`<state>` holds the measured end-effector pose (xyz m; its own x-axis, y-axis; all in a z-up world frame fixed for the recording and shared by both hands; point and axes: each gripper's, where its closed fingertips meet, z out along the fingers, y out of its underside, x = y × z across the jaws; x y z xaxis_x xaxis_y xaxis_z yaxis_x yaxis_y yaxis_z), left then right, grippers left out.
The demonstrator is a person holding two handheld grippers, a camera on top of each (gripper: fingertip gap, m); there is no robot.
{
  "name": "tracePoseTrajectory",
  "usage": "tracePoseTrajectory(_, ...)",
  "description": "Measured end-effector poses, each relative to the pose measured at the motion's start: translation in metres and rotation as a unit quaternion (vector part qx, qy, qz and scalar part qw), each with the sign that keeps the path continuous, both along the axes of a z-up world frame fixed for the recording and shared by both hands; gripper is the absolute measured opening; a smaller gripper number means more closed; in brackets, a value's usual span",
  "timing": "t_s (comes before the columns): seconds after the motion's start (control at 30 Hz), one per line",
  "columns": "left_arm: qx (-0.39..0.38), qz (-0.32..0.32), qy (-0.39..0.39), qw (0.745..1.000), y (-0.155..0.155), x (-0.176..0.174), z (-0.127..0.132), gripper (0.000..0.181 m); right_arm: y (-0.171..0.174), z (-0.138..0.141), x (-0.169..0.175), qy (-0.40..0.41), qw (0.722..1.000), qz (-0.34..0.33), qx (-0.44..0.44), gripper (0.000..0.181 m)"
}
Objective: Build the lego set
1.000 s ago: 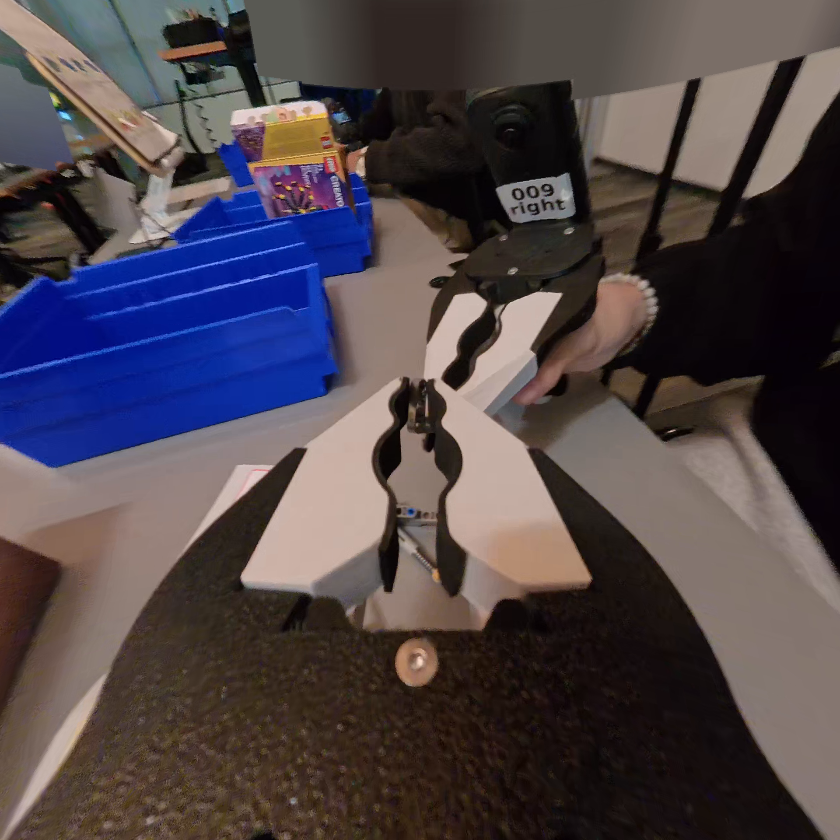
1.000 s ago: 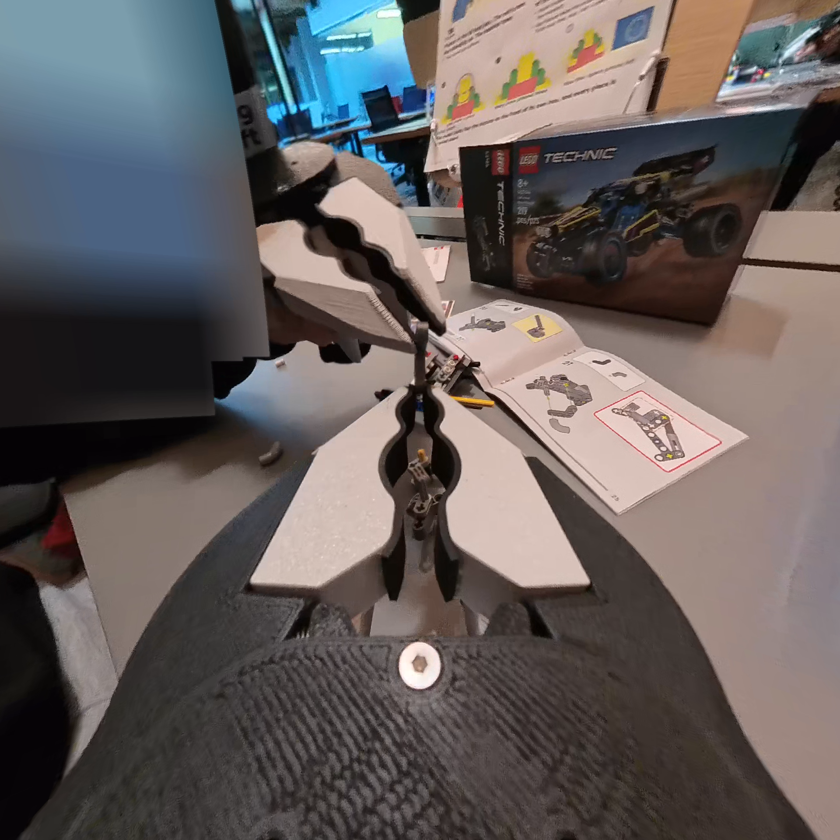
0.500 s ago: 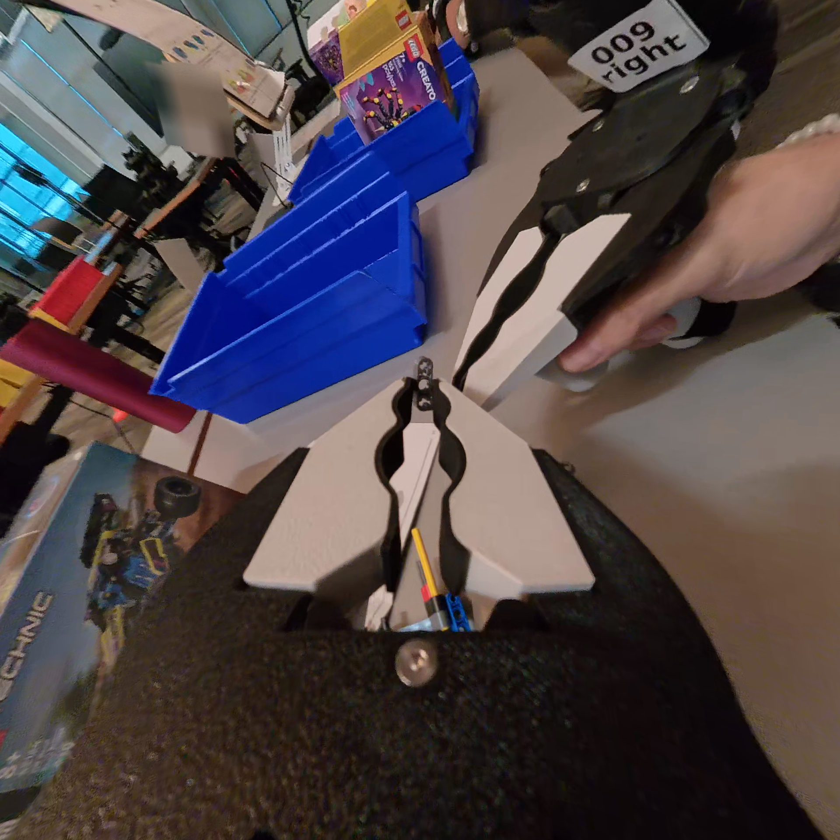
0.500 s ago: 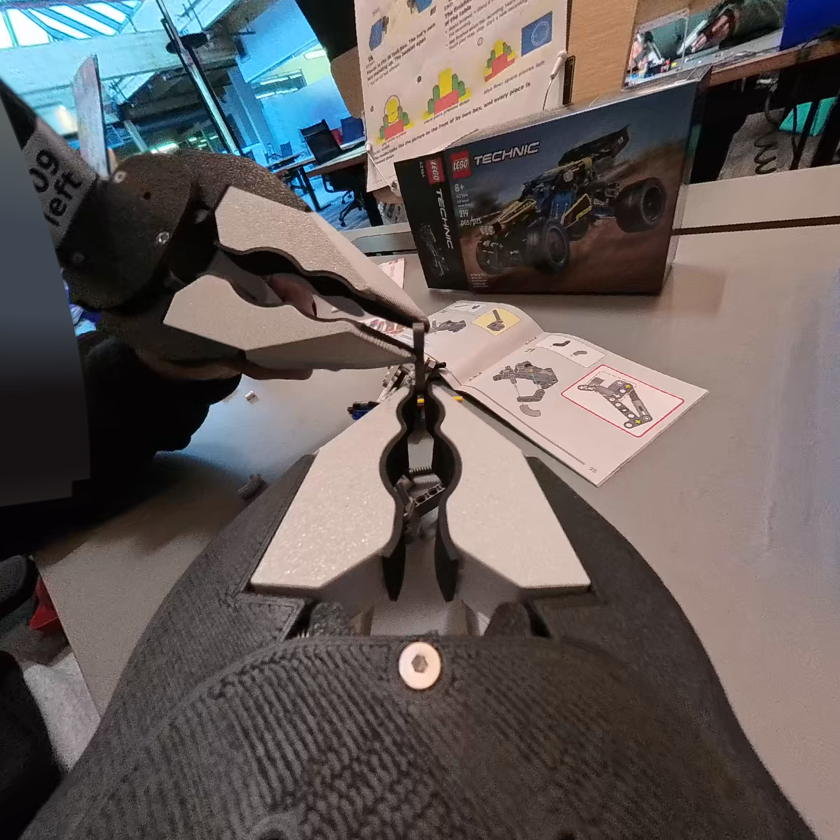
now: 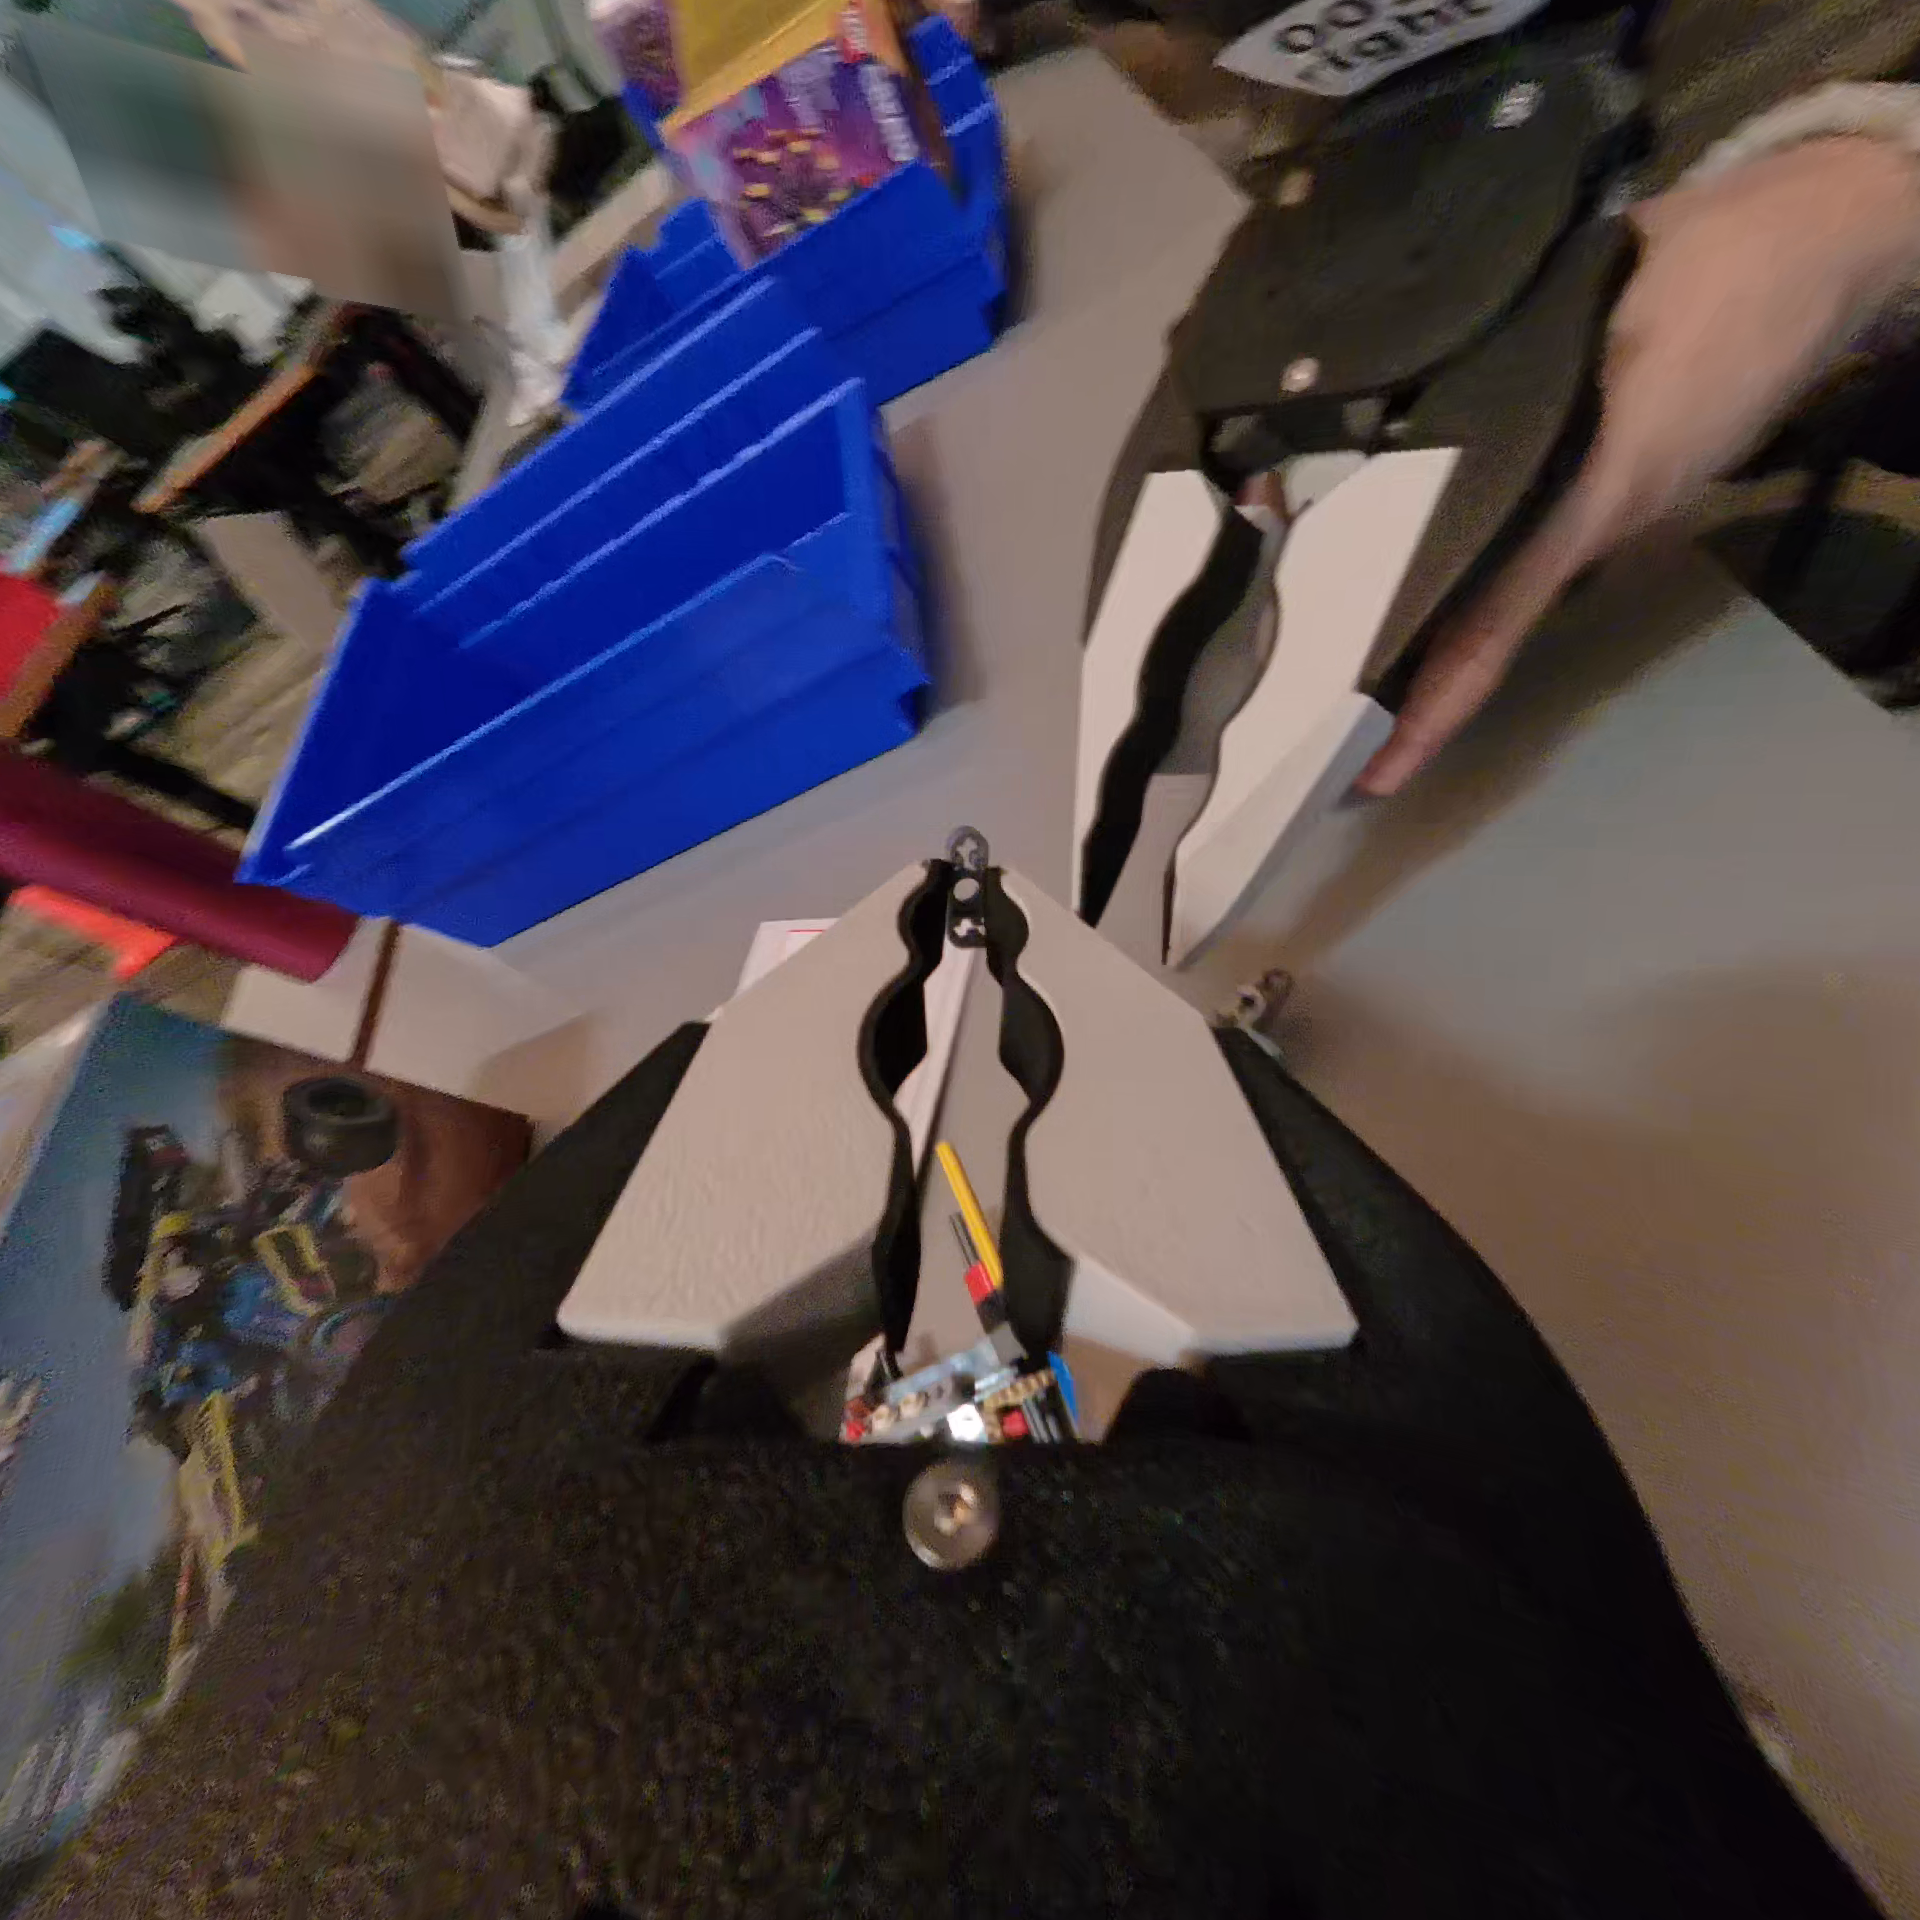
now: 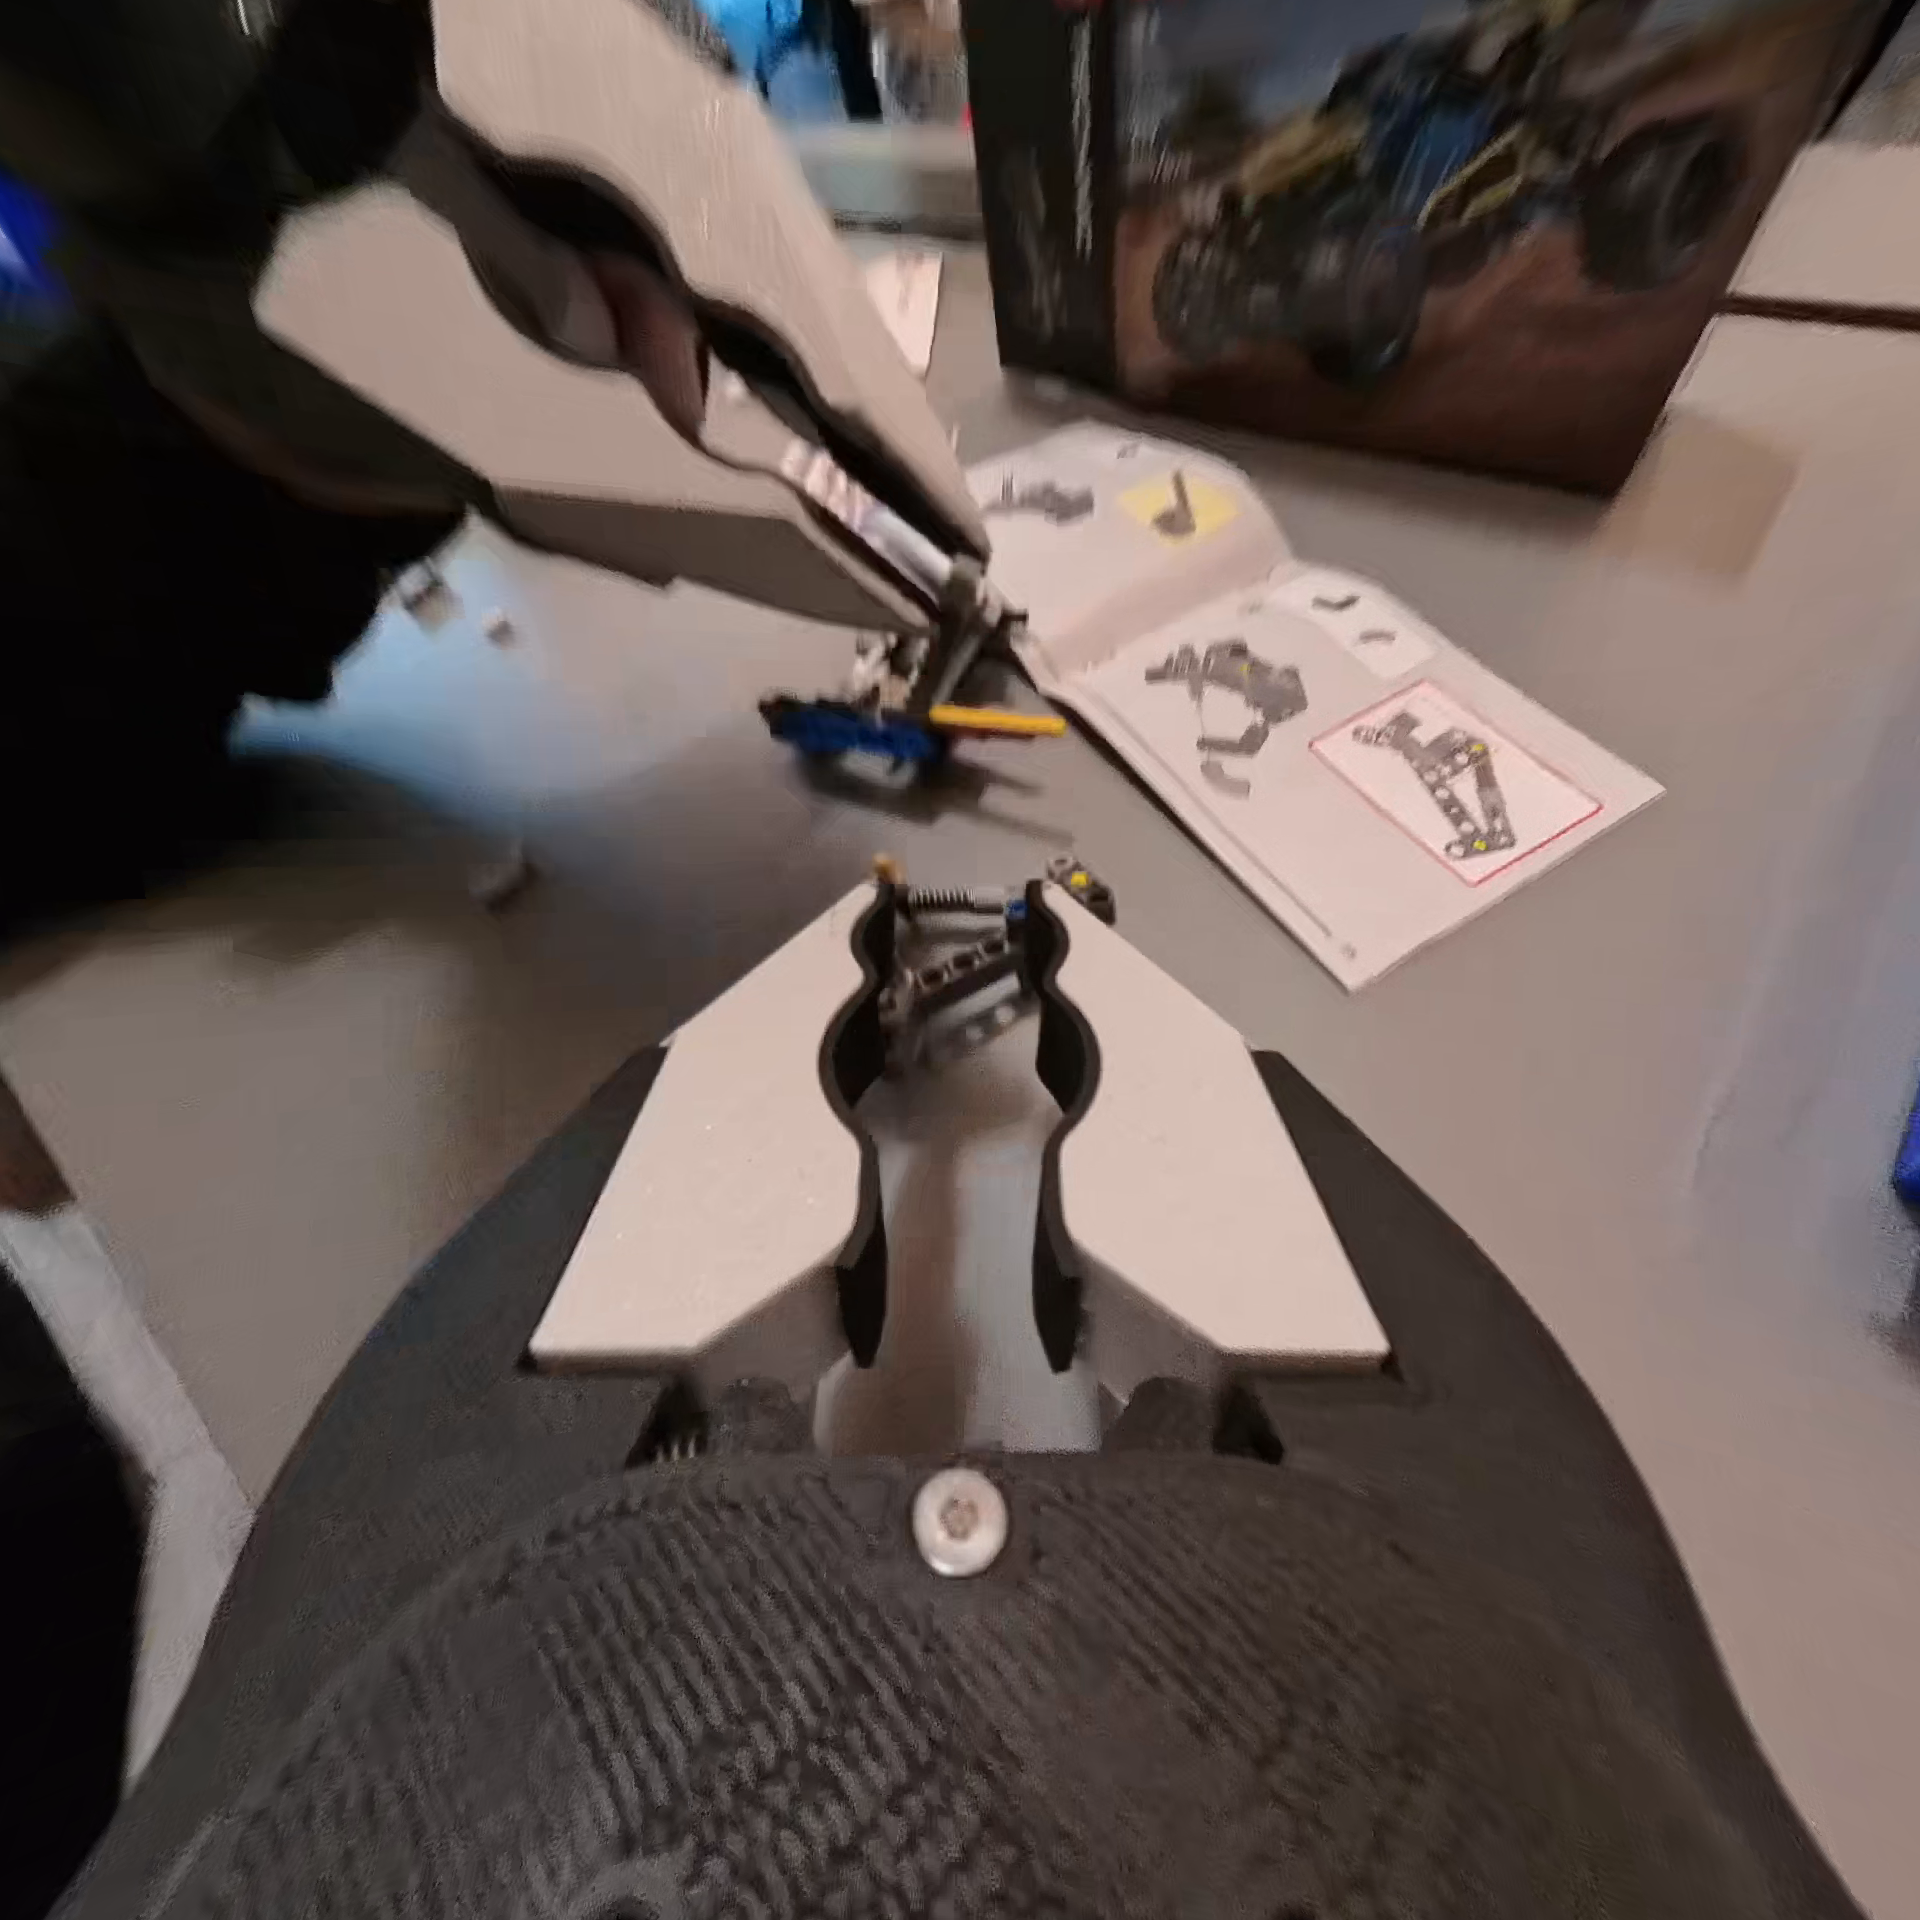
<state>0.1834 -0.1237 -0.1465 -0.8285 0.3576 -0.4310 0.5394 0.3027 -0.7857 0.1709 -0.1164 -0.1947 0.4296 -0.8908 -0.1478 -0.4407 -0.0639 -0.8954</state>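
My left gripper (image 5: 966, 904) is shut on a thin dark grey beam (image 5: 966, 847) that sticks out past its tips. The beam rises from a partly built assembly with blue, yellow and red parts (image 5: 966, 1371), which shows under the jaws. In the right wrist view the left gripper (image 6: 971, 566) holds that beam (image 6: 961, 613) above the blue and yellow assembly (image 6: 894, 727). My right gripper (image 6: 956, 899) is open, over a small grey sub-assembly with a spring (image 6: 966, 966) on the table. It also shows open in the left wrist view (image 5: 1132, 935).
An open instruction booklet (image 6: 1351, 748) lies right of the assembly, with the set's box (image 6: 1403, 208) standing behind it. Blue bins (image 5: 623, 644) stand at the far left, one holding toy boxes (image 5: 790, 135). Small loose parts (image 6: 499, 883) lie on the grey table. My right fingertips sit around 5 cm from my left ones.
My right gripper let go of the grey beam, opened and drew back. My left gripper kept the beam and dropped toward the table with the assembly.
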Motion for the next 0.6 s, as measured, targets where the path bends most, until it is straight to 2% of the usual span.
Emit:
tracePoseTrajectory(0.1, 0.046, -0.069, 0.018, 0.996, 0.014, -0.008, -0.015, 0.004, 0.008, -0.011, 0.000, 0.001, 0.999, 0.016, -0.032, 0.027)
tracePoseTrajectory(0.17, 0.064, -0.103, 0.004, 0.993, 0.020, -0.012, -0.026, 0.003, 0.019, -0.017, -0.005, 0.016, 0.998, 0.048, -0.045, 0.031)
tracePoseTrajectory(0.27, 0.101, -0.138, -0.024, 0.985, 0.028, -0.017, -0.047, 0.003, 0.022, -0.020, -0.006, 0.003, 0.995, 0.052, -0.084, 0.016)
tracePoseTrajectory(0.37, 0.126, -0.140, -0.026, 0.982, 0.028, -0.021, -0.058, 0.003, 0.018, -0.025, -0.003, 0.000, 0.993, 0.035, -0.112, 0.012)
tracePoseTrajectory(0.43, 0.136, -0.143, -0.028, 0.980, 0.029, -0.023, -0.060, 0.004, 0.016, -0.026, -0.004, 0.007, 0.993, 0.027, -0.114, 0.014)
tracePoseTrajectory(0.5, 0.147, -0.149, -0.012, 0.978, 0.031, -0.026, -0.061, 0.004, 0.018, -0.026, -0.006, 0.010, 0.994, 0.031, -0.105, 0.004)
tracePoseTrajectory(0.6, 0.147, -0.149, 0.003, 0.978, 0.030, -0.028, -0.060, 0.004, 0.017, -0.028, -0.006, 0.009, 0.993, 0.027, -0.115, 0.006)
